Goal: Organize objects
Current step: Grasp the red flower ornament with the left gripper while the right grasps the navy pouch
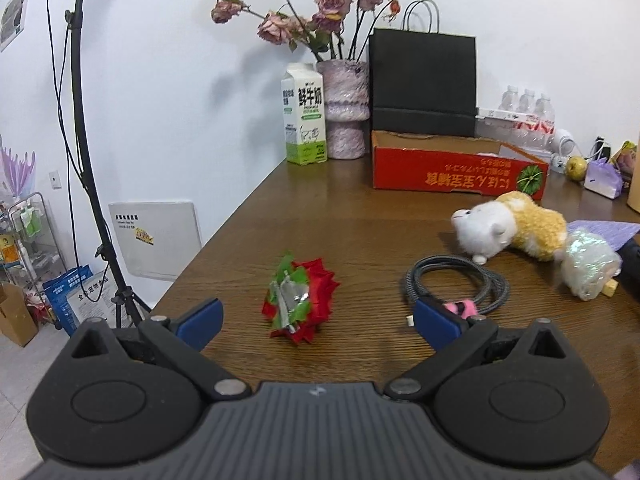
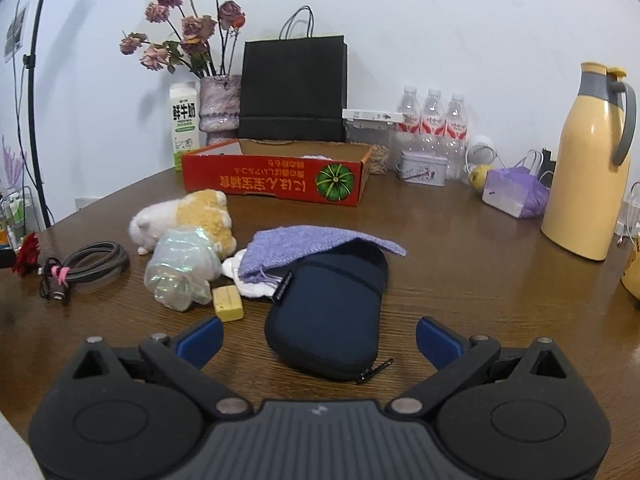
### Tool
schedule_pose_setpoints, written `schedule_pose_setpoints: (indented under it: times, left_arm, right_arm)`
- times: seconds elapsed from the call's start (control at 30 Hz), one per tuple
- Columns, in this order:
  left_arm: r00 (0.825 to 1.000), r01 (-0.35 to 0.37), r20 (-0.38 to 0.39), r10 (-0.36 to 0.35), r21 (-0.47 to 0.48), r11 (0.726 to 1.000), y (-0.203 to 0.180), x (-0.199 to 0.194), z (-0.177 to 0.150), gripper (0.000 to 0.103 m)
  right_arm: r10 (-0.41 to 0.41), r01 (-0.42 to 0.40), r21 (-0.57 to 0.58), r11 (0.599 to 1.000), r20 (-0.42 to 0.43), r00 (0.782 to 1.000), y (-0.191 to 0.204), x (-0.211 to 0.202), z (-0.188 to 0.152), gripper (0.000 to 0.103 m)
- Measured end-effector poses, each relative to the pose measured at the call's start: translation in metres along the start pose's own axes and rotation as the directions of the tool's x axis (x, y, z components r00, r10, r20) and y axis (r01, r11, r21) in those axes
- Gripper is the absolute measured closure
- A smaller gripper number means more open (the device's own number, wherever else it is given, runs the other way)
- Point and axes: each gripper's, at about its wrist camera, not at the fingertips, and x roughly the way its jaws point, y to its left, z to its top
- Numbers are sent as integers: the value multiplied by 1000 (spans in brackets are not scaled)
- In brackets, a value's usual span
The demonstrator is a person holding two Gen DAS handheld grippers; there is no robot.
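Red paper rose [image 1: 299,299] lies before the wide-open, empty left tongs [image 1: 318,320]; I'd straddle it squarely, right tongs [image 2: 318,342] equally agape near the navy pouch [image 2: 328,312].

The white-and-green milk carton [image 1: 305,114] bore large black characters "鲜牛奶". The red cardboard box [image 2: 276,180] carried inverted yellow characters, illegible, beside a printed green pumpkin emblem.
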Motion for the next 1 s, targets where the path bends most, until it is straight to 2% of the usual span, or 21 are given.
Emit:
schedule_pose_setpoints:
  times: [0.17, 0.37, 0.57, 0.6, 0.63, 0.7, 0.87, 1.0]
  left_arm:
    - [1000, -18, -19, 17, -21, 1000, 10, 20, 5, 1]
    - [995, -46, -90, 42, -39, 998, 13, 46, 12, 16]
    - [991, -48, -126, 33, -117, 992, 20, 61, 14, 46]
    - [991, -47, -127, 31, -127, 991, 21, 62, 14, 57]
    - [992, -39, -127, 22, -136, 990, 21, 63, 14, 62]
    - [993, -38, -117, 22, -141, 989, 19, 63, 14, 66]
    - [995, -71, -77, 57, -189, 979, 18, 52, 17, 66]
    - [998, -56, -27, 51, -210, 976, 15, 36, 21, 66]
  right_arm:
    - [-4, 4, 15, 1000, -3, 1000, -1, 9, 1, 0]
    - [-12, 12, 14, 1000, -3, 1000, 2, 15, 4, 0]
    - [-10, 10, 15, 1000, -10, 1000, 1, 20, 8, 0]
    - [-7, 7, 16, 1000, -10, 1000, 1, 21, 8, 0]
    - [-4, 4, 18, 1000, -12, 1000, 1, 22, 9, 0]
    - [-1, 1, 22, 1000, -16, 1000, -1, 23, 9, 0]
    - [30, -28, 42, 999, -36, 999, -5, 29, 15, 0]
    - [27, -25, 48, 999, -47, 999, -8, 35, 22, 0]
